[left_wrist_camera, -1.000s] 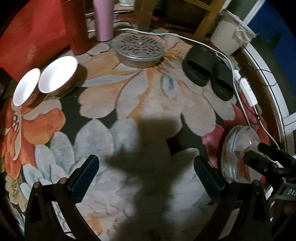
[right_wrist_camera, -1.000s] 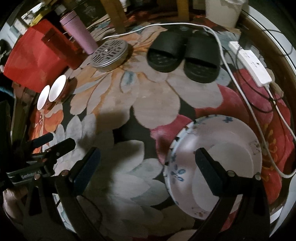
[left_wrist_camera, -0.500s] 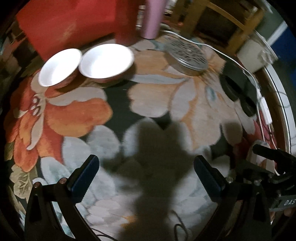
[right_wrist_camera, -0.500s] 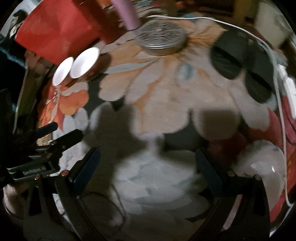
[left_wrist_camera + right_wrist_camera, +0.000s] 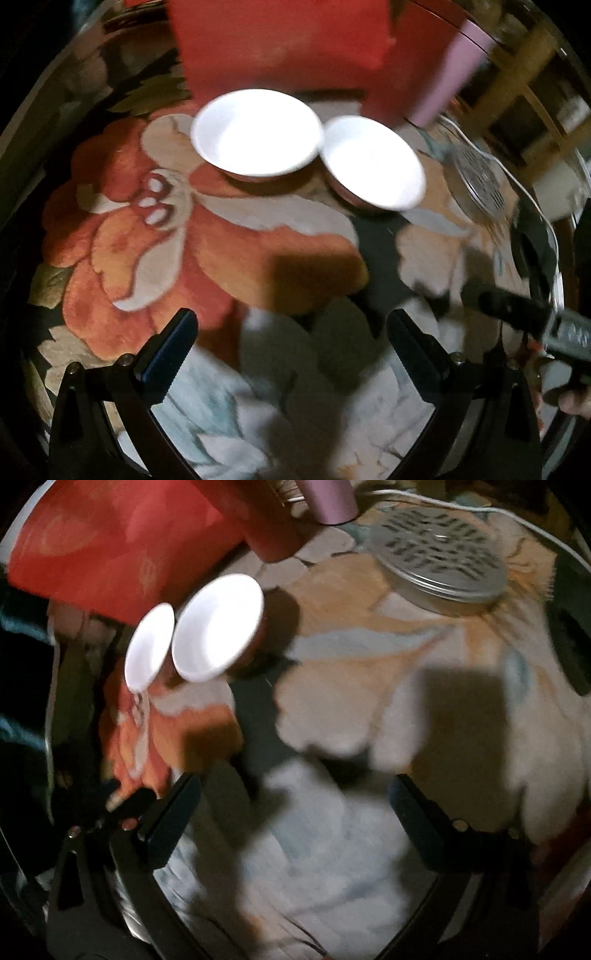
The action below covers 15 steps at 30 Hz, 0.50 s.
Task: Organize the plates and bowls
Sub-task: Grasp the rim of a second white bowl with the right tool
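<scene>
Left wrist view: left tongs (image 5: 291, 339) spread wide, holding nothing, hovering over a floral rug with orange and pale grey blooms (image 5: 147, 240). Ahead, 2 round bowls, white inside and reddish-brown outside, on the rug: left bowl (image 5: 256, 133) and right bowl (image 5: 373, 162), rims just touching. Behind them a red flat panel (image 5: 280, 44) and a pink cylindrical bottle (image 5: 450, 81). At the right edge, blurred, a perforated round metal tin (image 5: 480, 181) and the black right tongs (image 5: 517, 306).

Right wrist view: right tongs (image 5: 295, 805) also wide open and empty above the rug (image 5: 332, 686). The 2 bowls (image 5: 218, 627) up left, side by side, well apart from the tongs. Metal tin (image 5: 439, 554) upper right, pink bottle (image 5: 328, 498) at the top edge. Much motion blur.
</scene>
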Each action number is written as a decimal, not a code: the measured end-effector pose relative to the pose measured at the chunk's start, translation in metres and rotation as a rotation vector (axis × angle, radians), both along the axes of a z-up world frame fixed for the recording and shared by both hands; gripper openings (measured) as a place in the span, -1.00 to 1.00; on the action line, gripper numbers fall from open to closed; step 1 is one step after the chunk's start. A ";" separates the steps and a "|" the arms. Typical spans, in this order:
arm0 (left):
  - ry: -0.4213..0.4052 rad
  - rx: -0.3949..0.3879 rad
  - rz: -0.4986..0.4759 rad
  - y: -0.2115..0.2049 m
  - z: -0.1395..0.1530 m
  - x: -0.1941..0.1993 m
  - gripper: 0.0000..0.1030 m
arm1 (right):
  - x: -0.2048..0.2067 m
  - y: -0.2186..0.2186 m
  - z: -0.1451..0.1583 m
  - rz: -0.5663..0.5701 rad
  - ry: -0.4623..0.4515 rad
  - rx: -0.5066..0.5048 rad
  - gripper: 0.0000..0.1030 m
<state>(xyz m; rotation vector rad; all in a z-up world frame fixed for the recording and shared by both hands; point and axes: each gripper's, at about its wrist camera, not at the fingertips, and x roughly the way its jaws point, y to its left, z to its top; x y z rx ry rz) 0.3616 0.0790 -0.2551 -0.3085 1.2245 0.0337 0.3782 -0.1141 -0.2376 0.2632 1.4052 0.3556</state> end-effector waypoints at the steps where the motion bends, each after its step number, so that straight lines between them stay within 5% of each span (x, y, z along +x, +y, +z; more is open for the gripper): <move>1: -0.002 -0.001 0.009 0.005 0.000 0.002 0.99 | 0.006 0.006 -0.002 -0.010 0.003 0.011 0.95; 8: -0.010 -0.024 0.040 0.026 -0.002 0.000 0.99 | 0.061 0.037 -0.018 -0.142 0.019 0.075 0.53; 10: -0.003 -0.032 0.042 0.028 -0.006 -0.003 0.99 | 0.072 0.040 -0.025 -0.181 0.039 0.082 0.28; 14: 0.009 -0.044 0.046 0.031 -0.011 -0.006 0.98 | 0.084 0.051 -0.047 -0.182 0.129 0.060 -0.65; 15: 0.010 -0.048 0.044 0.031 -0.012 -0.007 0.98 | 0.084 0.052 -0.050 -0.179 0.140 0.054 -0.70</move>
